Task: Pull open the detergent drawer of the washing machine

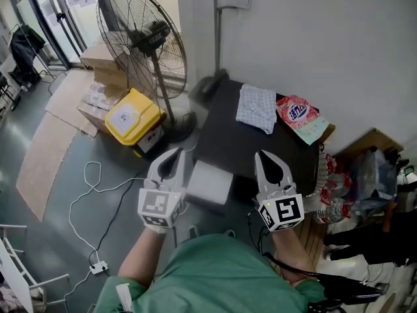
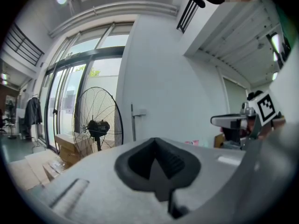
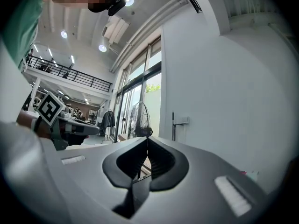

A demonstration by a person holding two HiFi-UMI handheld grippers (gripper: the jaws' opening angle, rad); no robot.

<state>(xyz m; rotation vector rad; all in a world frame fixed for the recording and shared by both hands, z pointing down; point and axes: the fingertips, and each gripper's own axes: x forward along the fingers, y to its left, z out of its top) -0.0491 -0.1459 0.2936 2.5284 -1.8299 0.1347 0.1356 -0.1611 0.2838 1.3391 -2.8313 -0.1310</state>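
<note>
The place looks like a large workshop or test hall rather than a home. Tall glass doors (image 2: 70,92) fill the far left wall, and a railed mezzanine (image 3: 70,76) runs under bright ceiling lights (image 3: 64,34). On the grey floor (image 1: 111,162) stand a big pedestal fan (image 1: 140,41), cardboard boxes (image 1: 104,60), flattened cardboard (image 1: 45,155) and a yellow box (image 1: 133,117), with a loose white cable (image 1: 70,207) trailing to a power strip (image 1: 99,267). Clutter (image 1: 365,181) is piled by the right wall.
</note>
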